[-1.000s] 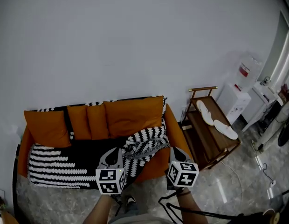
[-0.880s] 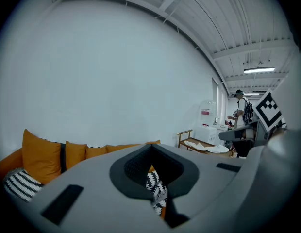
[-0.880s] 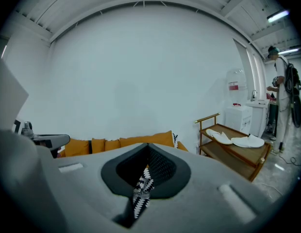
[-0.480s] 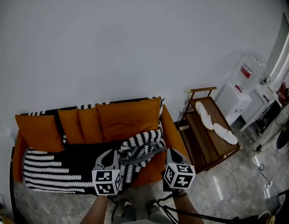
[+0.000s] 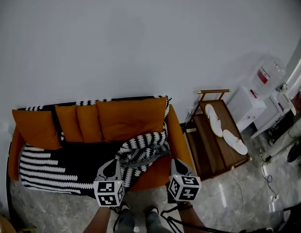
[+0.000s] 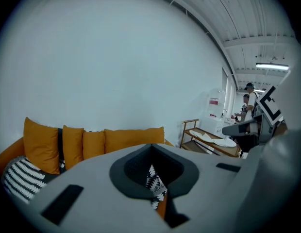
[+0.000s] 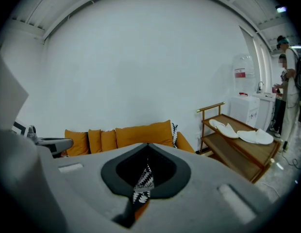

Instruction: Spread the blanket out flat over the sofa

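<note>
Both tools held low in front of the sofa (image 5: 178,130), just off its front edge, pointing at the seat.

Left gripper (image 5: 112,163): jaws closed, narrow, pinching a fold of the black-and-white blanket (image 5: 141,152). Right gripper (image 5: 176,162): jaws likewise closed on a strip of the same cloth.

Blanket: flat over the left and middle of the seat, striped end at the left edge, bunched in a heap right of centre near the front edge. Patterned strip also along the top of the backrest, behind the orange cushions (image 5: 126,118). Right end of seat bare orange.

Right of sofa: wooden rack (image 5: 216,152) with white slippers (image 5: 214,119) on top.
</note>
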A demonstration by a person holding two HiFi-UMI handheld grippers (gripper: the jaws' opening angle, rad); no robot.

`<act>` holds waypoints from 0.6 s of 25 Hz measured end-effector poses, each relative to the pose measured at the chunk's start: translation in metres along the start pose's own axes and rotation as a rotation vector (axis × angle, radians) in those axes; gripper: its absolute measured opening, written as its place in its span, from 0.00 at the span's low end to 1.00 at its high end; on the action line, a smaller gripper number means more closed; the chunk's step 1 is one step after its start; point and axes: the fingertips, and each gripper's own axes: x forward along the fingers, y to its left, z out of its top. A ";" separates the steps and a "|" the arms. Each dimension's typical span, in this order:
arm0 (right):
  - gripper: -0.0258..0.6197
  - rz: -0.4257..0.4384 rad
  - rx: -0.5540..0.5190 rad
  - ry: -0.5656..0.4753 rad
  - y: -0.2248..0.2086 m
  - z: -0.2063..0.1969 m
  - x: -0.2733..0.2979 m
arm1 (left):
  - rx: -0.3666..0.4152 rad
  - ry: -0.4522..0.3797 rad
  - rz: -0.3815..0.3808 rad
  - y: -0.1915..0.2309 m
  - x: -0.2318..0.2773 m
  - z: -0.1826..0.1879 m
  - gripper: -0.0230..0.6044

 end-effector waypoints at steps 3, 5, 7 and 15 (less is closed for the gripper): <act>0.05 0.010 0.007 0.030 -0.004 -0.011 0.011 | -0.002 0.032 0.004 -0.001 0.009 -0.012 0.04; 0.05 0.017 0.009 0.050 -0.006 -0.020 0.020 | -0.005 0.050 0.010 0.000 0.014 -0.021 0.04; 0.05 0.024 0.013 0.067 -0.006 -0.031 0.028 | -0.009 0.066 0.018 0.002 0.020 -0.031 0.04; 0.05 0.040 0.043 0.120 -0.012 -0.067 0.063 | -0.015 0.123 0.034 0.011 0.047 -0.066 0.04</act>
